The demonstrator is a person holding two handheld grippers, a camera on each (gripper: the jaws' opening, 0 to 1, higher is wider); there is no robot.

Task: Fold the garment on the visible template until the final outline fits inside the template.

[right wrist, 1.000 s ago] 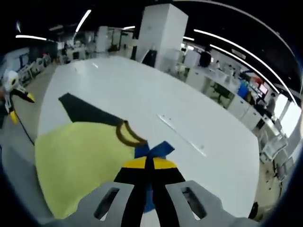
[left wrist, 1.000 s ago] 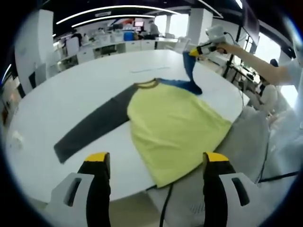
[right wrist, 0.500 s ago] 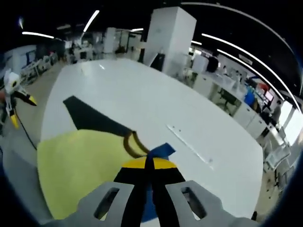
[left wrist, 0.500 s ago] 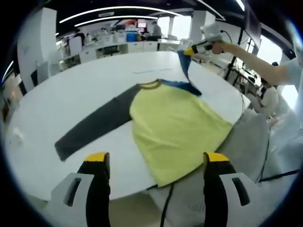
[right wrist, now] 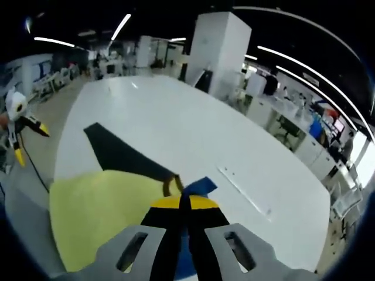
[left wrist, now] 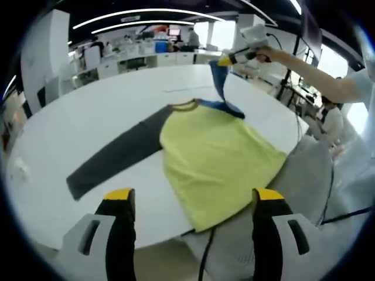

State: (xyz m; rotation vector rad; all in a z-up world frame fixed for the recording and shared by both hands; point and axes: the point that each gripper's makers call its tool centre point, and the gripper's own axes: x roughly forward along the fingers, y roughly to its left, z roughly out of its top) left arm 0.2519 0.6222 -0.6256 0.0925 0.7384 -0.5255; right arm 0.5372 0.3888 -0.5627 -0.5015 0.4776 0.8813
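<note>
Left gripper view: a large white oval tabletop (left wrist: 88,117) carries the shirt (left wrist: 217,158), which lies flat with its yellow body toward the near edge, hem slightly overhanging. The dark grey sleeve (left wrist: 114,155) stretches flat across the bare surface to the left. The left tool (left wrist: 190,202) hangs off the tabletop's near edge, jaws wide apart and holding nothing. At upper right, the right tool (left wrist: 225,60), in a person's hand (left wrist: 263,54), pinches the blue sleeve (left wrist: 221,85) and holds it raised above the tabletop, the cloth hanging down to the shoulder.

Right gripper view: the right tool (right wrist: 184,205) has its jaws closed together on the blue sleeve (right wrist: 196,187), with the brown collar (right wrist: 174,184) just beyond. A thin strip (right wrist: 243,190) lies on the bare white tabletop (right wrist: 176,123).

Room: an open-plan office with long ceiling light strips (left wrist: 146,12), a white pillar (right wrist: 220,50), and rows of desks (left wrist: 146,55) behind the tabletop.
</note>
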